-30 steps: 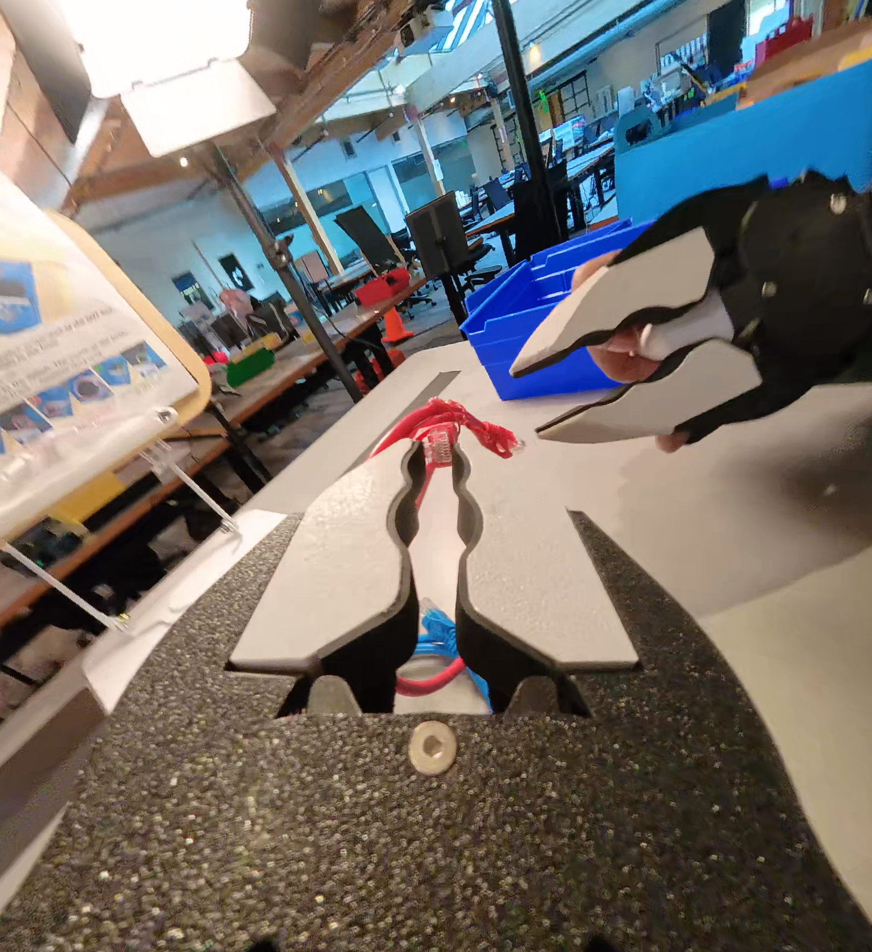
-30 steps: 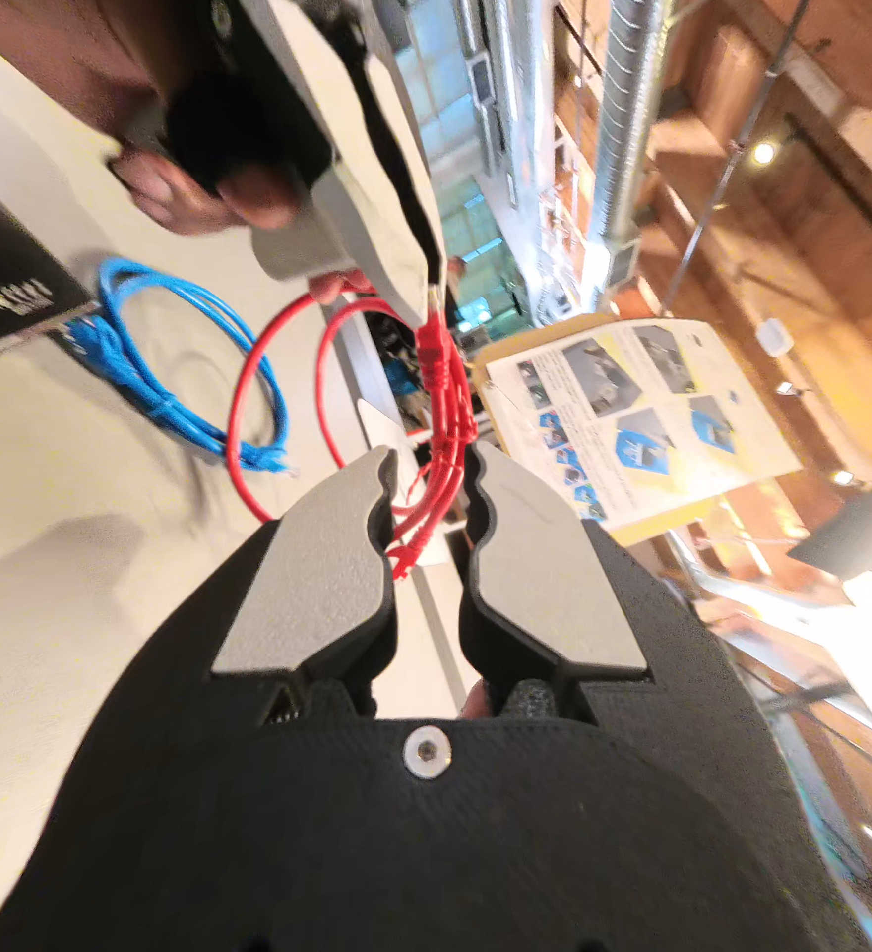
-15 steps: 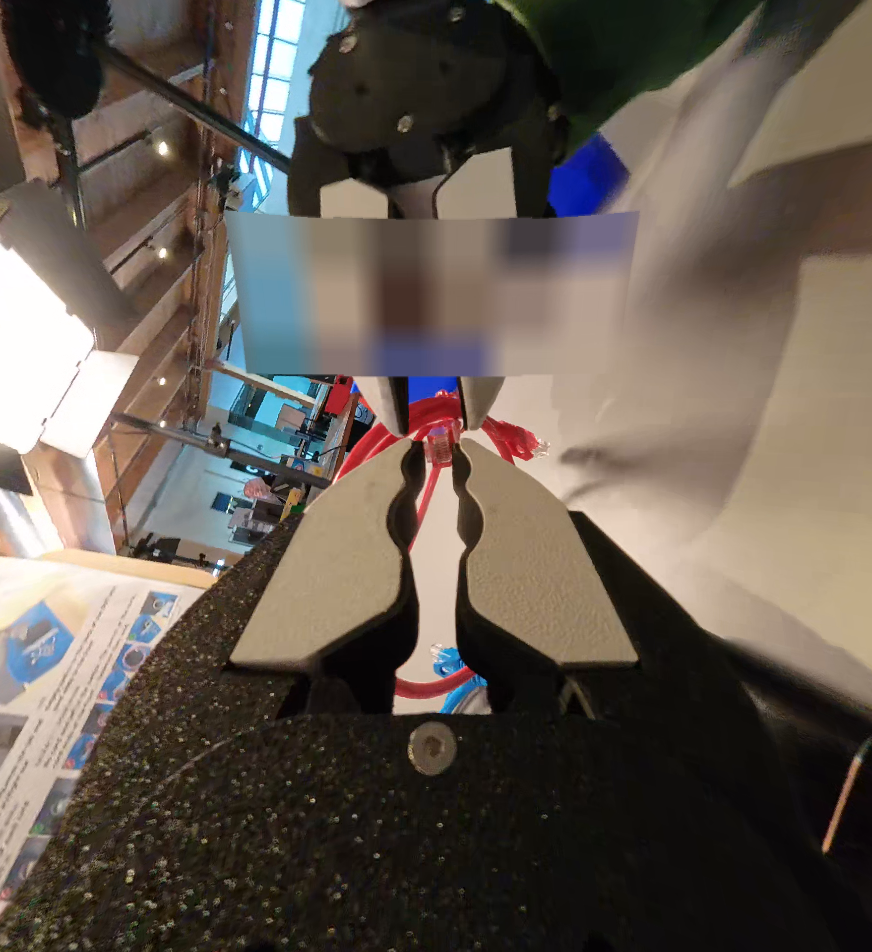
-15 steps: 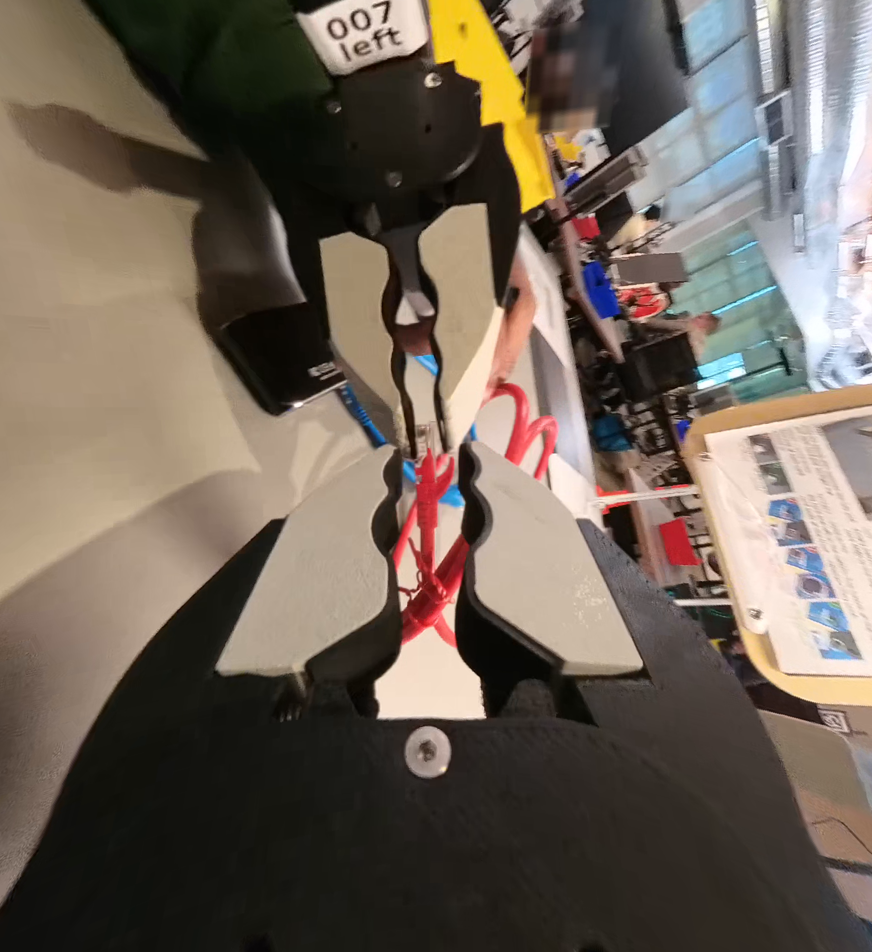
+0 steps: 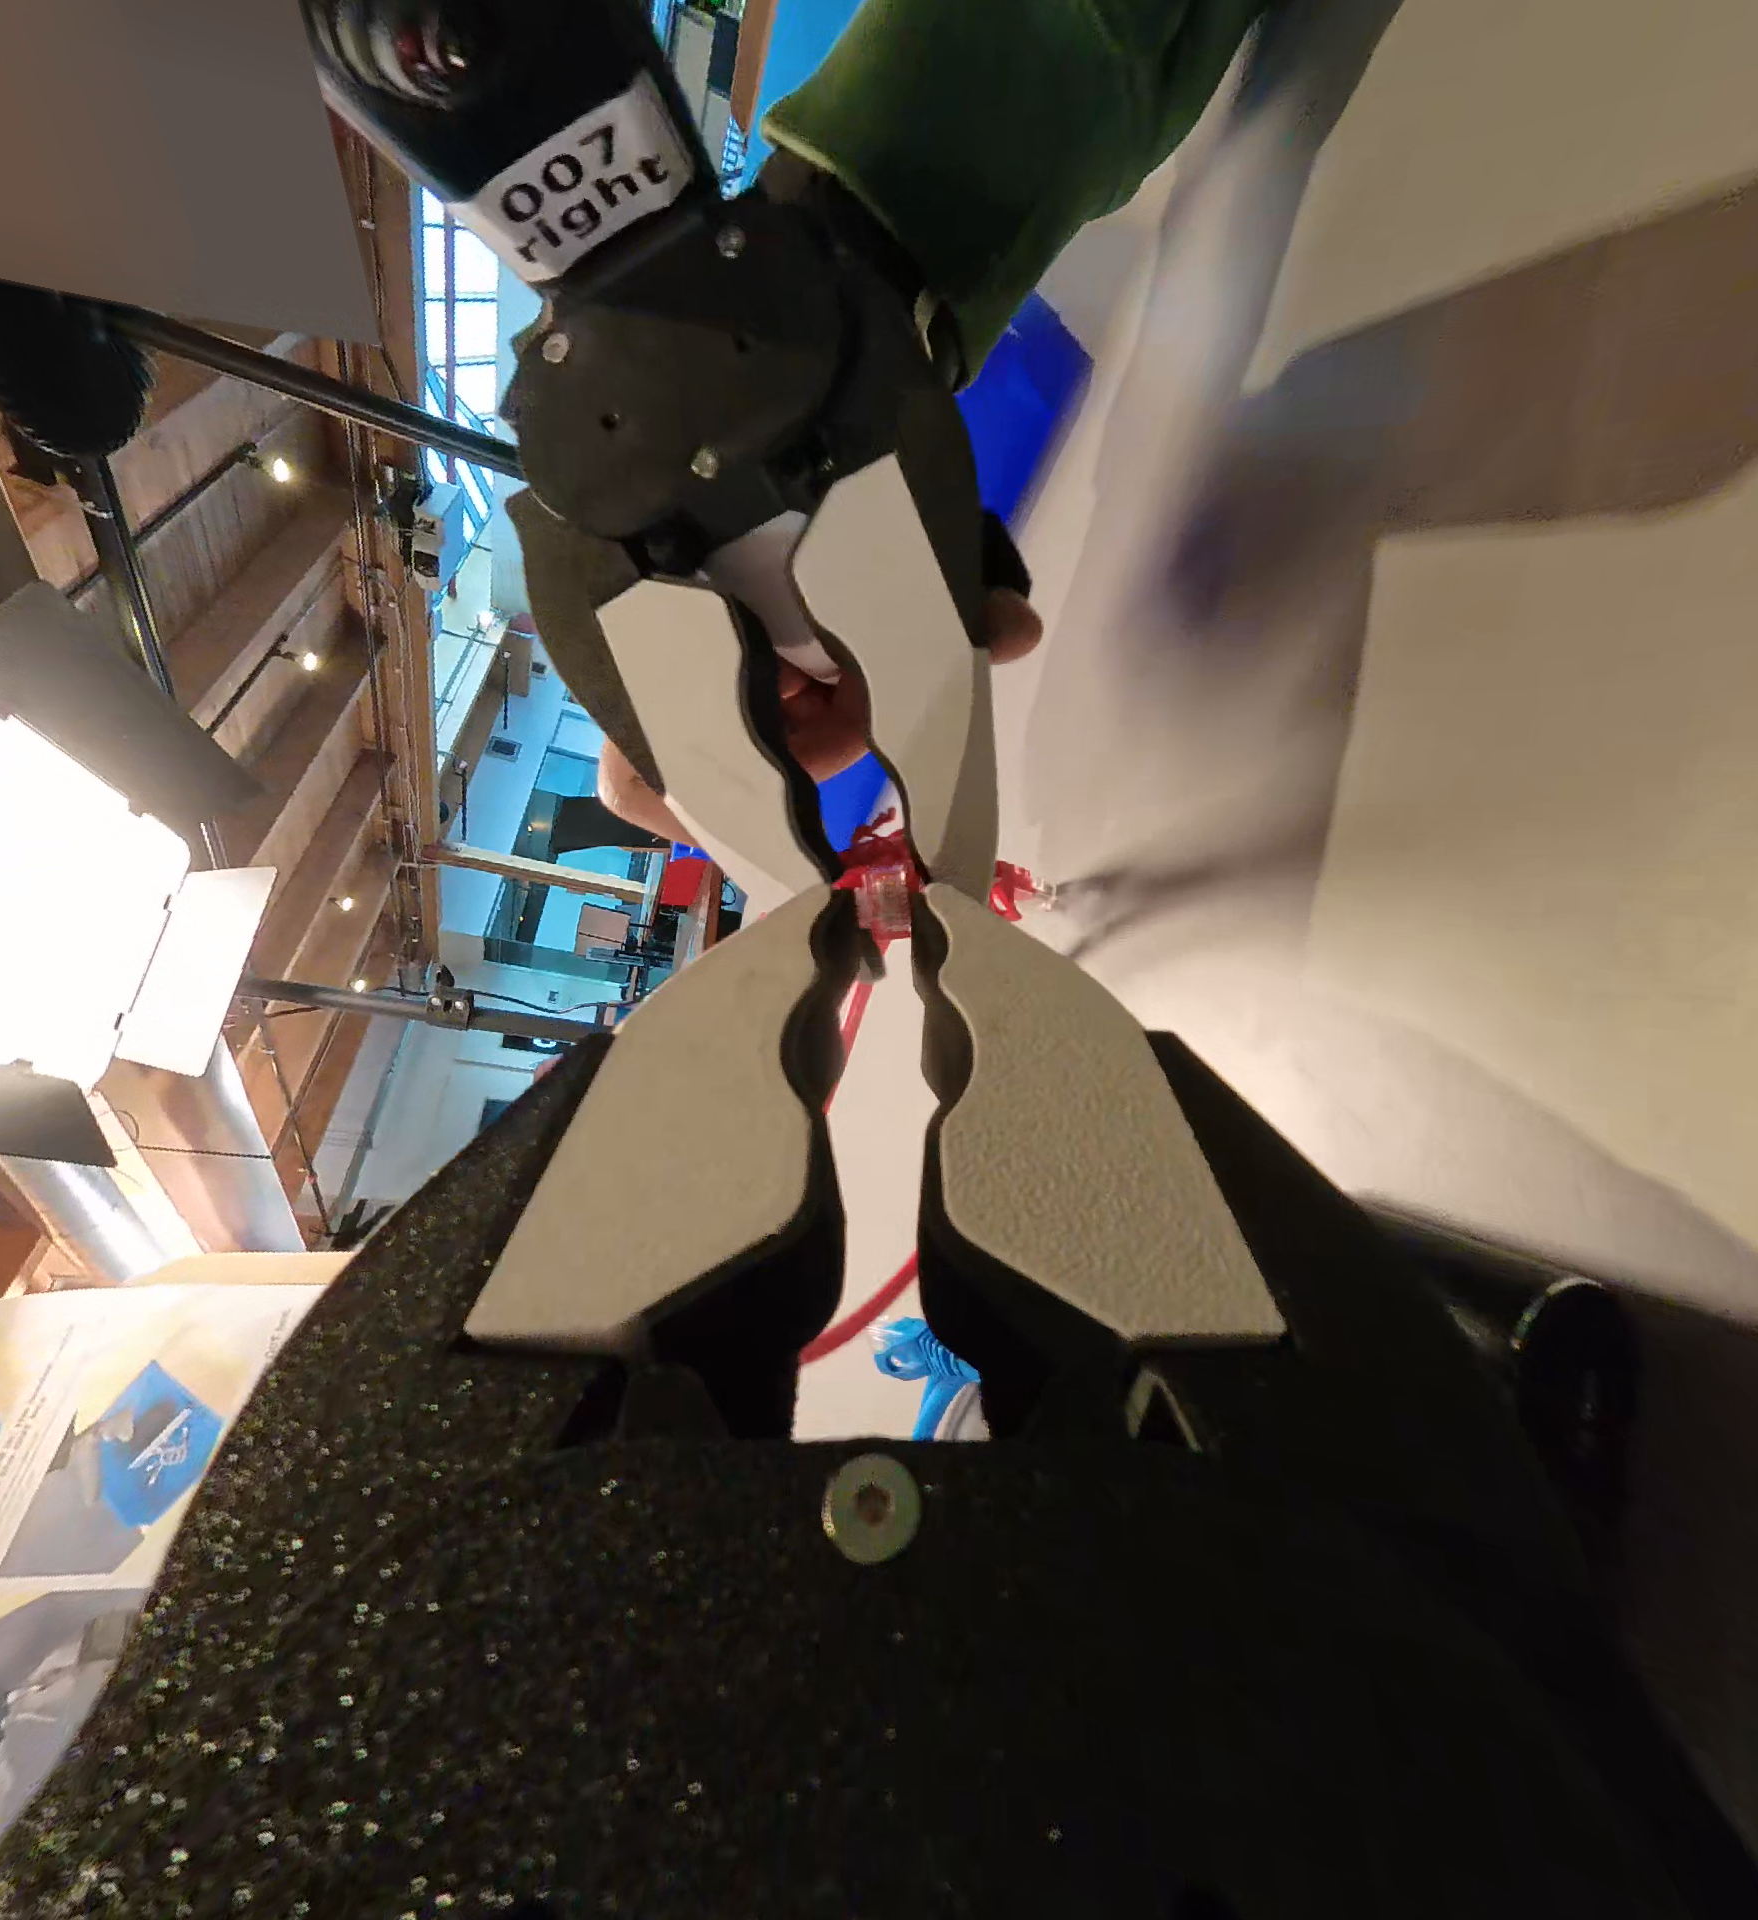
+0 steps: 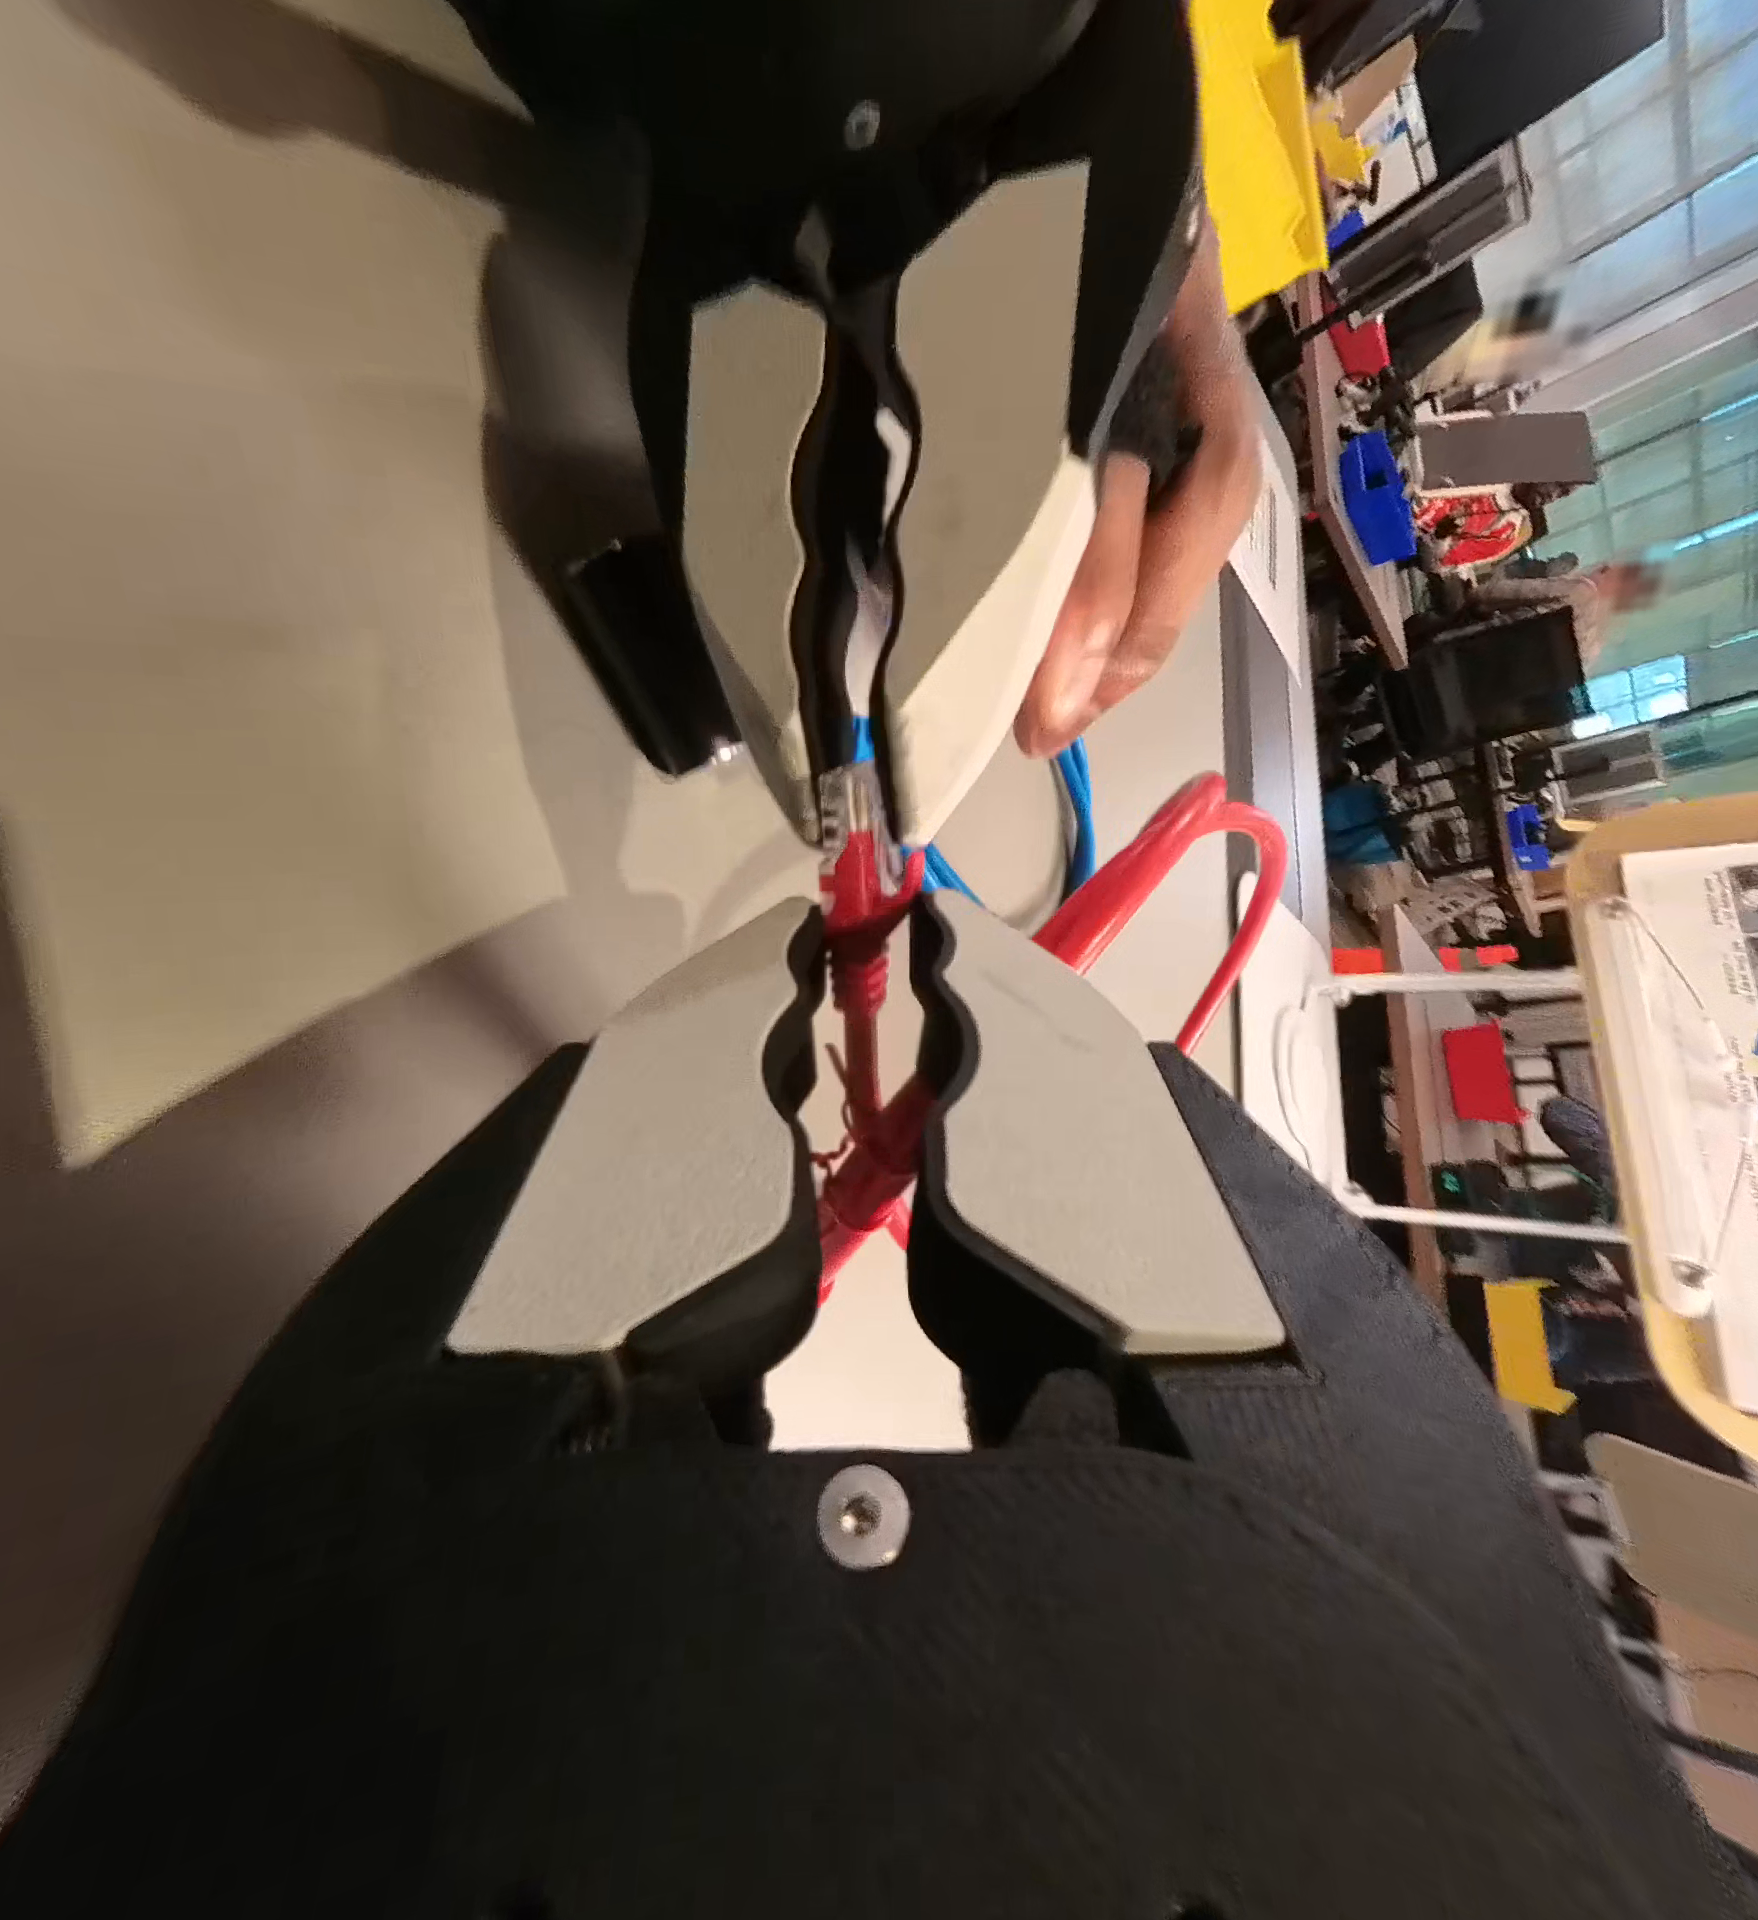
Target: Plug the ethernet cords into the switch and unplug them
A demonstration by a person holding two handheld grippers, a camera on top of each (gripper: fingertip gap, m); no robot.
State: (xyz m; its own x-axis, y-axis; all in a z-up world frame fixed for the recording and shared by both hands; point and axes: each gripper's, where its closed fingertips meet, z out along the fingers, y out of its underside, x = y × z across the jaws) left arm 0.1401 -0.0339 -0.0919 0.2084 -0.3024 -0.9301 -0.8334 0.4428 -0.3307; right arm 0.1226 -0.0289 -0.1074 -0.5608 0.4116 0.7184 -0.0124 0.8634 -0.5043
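Two grippers meet tip to tip over the pale worktop [image 6: 231, 644], sharing one red cord.

The black switch [image 6: 636, 644] lies on the worktop behind the left gripper [image 6: 851, 821], whose fingertips pinch the clear plug of the red ethernet cord [image 6: 859, 997]. The right gripper [image 6: 862, 925] clamps the boot just behind that plug, off the surface. The blue cord [image 6: 1072, 800] loops on the worktop beyond.
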